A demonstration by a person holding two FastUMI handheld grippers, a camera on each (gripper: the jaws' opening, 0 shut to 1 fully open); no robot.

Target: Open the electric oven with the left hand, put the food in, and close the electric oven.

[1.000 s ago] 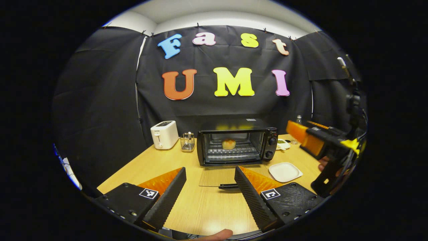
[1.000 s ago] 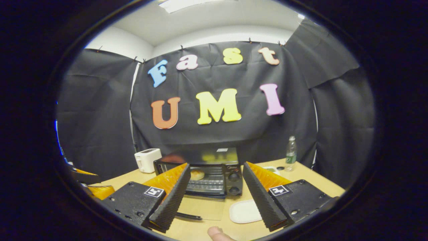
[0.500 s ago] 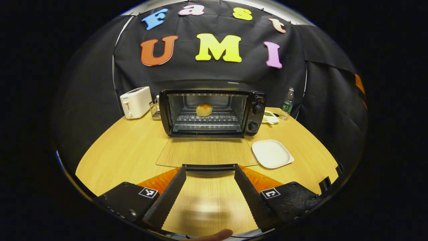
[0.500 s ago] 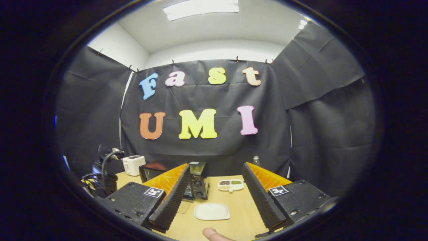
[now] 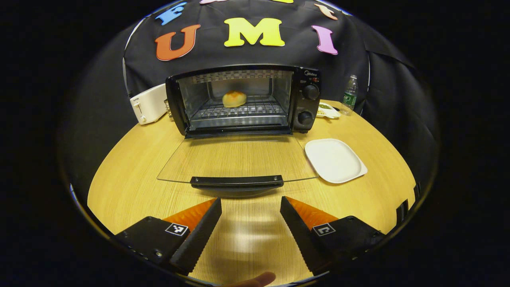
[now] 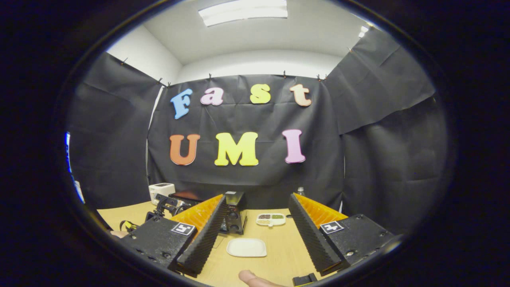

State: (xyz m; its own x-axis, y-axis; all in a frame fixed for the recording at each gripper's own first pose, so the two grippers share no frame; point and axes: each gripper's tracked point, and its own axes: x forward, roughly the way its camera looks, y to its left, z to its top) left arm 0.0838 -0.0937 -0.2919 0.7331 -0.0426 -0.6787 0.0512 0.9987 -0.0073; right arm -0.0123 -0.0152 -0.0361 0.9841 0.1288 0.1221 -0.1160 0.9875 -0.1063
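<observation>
Left of the electric oven (image 5: 243, 99), against the booth wall: a white toaster (image 5: 148, 104), out of the working path and no part of the job. Inside the oven, on the wire rack (image 5: 239, 113), toward the back and near the middle: the food, a small golden bun (image 5: 234, 98), already loaded, set deep enough to clear the door's swing. In front of the oven, flat down over the table (image 5: 131, 179): the glass door (image 5: 237, 158), fully open, its black handle (image 5: 236, 181) at the near edge. Just short of that handle, centred on it: the left gripper (image 5: 250, 205), jaws wide apart and empty, lined up, by the look of it, to get under the handle and lift the door shut. Right of the oven door, beside it on the table: a white plate (image 5: 334, 160), bare, probably where the bun came from. Right of the oven's knob panel, farther back: a small divided dish (image 5: 327, 110) and a water bottle (image 5: 350, 95). Well clear of the oven, raised and drawn off to its right: the right gripper (image 6: 257, 223), jaws also spread with nothing between them, kept out of the closing move.
</observation>
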